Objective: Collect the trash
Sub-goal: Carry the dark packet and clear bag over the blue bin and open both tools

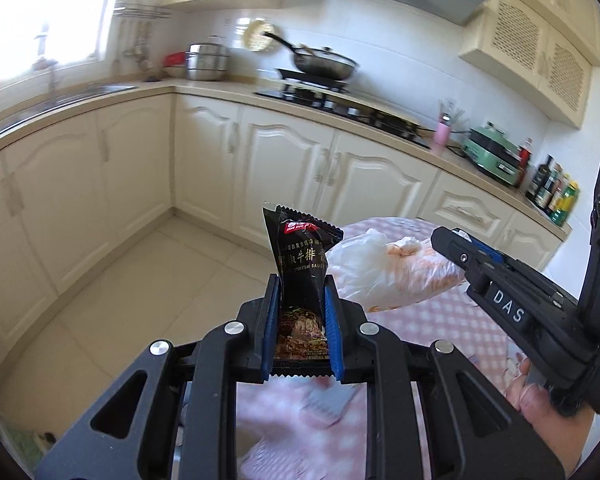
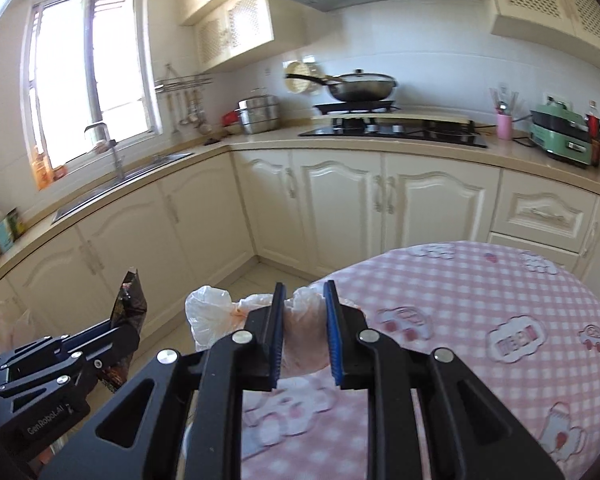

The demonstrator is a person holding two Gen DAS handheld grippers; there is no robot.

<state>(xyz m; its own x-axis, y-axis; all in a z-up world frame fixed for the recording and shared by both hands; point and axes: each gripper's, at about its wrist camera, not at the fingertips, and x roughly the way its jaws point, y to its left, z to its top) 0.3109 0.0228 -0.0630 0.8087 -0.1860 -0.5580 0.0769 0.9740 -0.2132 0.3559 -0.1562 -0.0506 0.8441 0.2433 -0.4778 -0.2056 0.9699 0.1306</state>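
Cream kitchen cabinets [image 1: 284, 152] fill the left wrist view, where the left tool [image 1: 302, 300] is closed tight on a black sauce packet [image 1: 302, 264] held upright beside the pink checked table [image 1: 440, 320]. From the right wrist, the right tool [image 2: 303, 312] sits narrowly open, pinching the thin plastic bag [image 2: 210, 308] at the table edge.

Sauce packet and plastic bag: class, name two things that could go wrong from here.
1. The left gripper pinches only the lower part of the sauce packet; its tall top could flop or slip out.
2. The right gripper holds a thin plastic bag at the table edge; it could tear or slip free.
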